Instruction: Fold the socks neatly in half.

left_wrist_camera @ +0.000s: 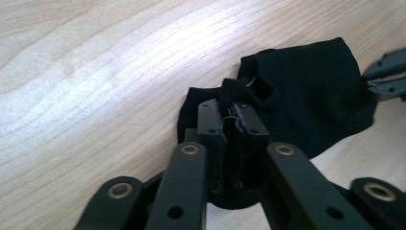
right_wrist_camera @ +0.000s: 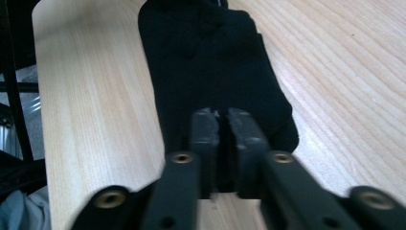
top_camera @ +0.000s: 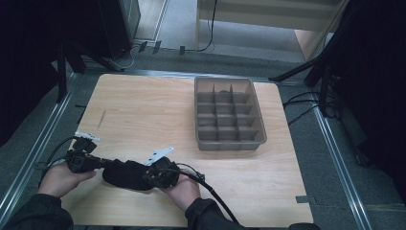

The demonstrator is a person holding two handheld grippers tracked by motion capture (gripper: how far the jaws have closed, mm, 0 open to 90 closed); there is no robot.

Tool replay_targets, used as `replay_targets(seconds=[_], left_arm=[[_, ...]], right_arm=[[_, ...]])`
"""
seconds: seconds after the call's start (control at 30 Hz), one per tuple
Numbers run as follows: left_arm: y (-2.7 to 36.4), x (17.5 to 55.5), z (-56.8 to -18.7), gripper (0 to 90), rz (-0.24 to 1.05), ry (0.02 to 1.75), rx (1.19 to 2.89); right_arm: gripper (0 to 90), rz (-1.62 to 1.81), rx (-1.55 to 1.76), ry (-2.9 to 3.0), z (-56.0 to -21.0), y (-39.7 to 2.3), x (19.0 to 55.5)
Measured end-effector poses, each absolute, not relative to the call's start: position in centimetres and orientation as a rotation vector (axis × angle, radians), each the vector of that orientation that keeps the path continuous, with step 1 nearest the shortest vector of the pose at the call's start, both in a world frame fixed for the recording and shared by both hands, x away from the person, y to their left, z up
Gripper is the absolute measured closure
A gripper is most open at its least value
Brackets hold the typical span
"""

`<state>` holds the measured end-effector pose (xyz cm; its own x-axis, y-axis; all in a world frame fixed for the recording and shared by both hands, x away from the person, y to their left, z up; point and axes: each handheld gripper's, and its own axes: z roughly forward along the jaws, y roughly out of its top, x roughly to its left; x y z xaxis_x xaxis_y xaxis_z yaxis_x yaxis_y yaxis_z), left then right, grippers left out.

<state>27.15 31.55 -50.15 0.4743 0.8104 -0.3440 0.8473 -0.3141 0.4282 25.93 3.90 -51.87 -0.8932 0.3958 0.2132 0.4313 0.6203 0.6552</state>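
A black sock (top_camera: pixel 125 175) lies on the wooden table (top_camera: pixel 143 110) near its front edge, stretched between both grippers. My left gripper (top_camera: pixel 100 164) holds its left end. In the left gripper view the jaws (left_wrist_camera: pixel 233 112) are shut on a bunched fold of the sock (left_wrist_camera: pixel 306 96), and the other gripper (left_wrist_camera: pixel 388 76) shows at the sock's far end. My right gripper (top_camera: pixel 147 177) holds the right end. In the right gripper view its jaws (right_wrist_camera: pixel 223 117) are shut on the near edge of the sock (right_wrist_camera: pixel 206 57), which runs away from them.
A grey plastic tray (top_camera: pixel 259 125) with several empty compartments stands at the back right of the table. Cables (top_camera: pixel 210 189) trail from both grippers. The table's left edge (right_wrist_camera: pixel 40 96) lies close to the sock. Dark stands and cables surround the table on the floor.
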Motion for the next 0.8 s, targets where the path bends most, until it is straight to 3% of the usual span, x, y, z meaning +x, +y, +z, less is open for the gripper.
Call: replay_targets(seconds=[0.2,0.4,0.63,0.8], left_arm=[[32.0,26.4,-48.9,72.5,-0.002,1.352,2.105],[31.8,25.2,-48.2,75.1,0.014,1.322,2.098],[31.2,24.9,-50.4,77.6,-0.054,1.318,2.168],[30.9,25.4,-51.3,77.1,-0.029,1.313,2.218]], right_arm=[[73.5,-1.211,-0.701,-2.771,-50.9,3.3,26.3],[84.5,-1.229,-0.707,-2.752,-50.3,2.6,26.3],[84.3,-1.137,-0.659,-2.838,-52.4,3.6,26.1],[83.4,-1.154,-0.668,-2.879,-53.2,3.8,26.9]])
